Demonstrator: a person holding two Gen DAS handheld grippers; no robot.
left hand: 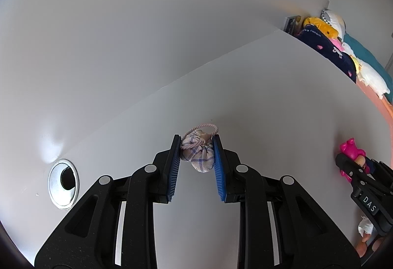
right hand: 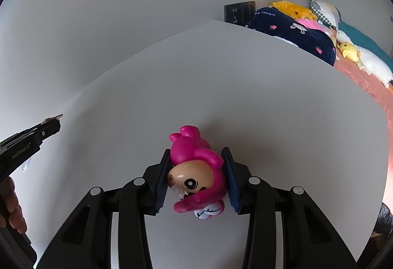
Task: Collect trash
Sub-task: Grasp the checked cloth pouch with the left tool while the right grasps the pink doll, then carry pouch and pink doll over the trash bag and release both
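Pink toy (right hand: 196, 170) clamped in right gripper (right hand: 197, 165); left gripper (left hand: 197, 153), left of toy, pinches checked pouch (left hand: 199, 157) on white desk (right hand: 245, 97).

Pouch (left hand: 200, 156): flanks covered by the blue pads (left hand: 219, 165) of the left tool (left hand: 196, 143); underside not visible.
Pink toy figure (right hand: 196, 170): sides hidden behind the right tool (right hand: 196, 156) pads; print on the white patch at 6 o'clock too small to read.
Left tool in right wrist view (right hand: 36, 136): cut off at 9 o'clock edge; held thing indistinct.
Hand (right hand: 13, 205): only fingers show, at 8 o'clock.
Bed (left hand: 383, 106): cropped at 3 o'clock; lettering on the navy cushion (right hand: 294, 28) unreadable.
Grommet hole (left hand: 63, 183): interior dark.
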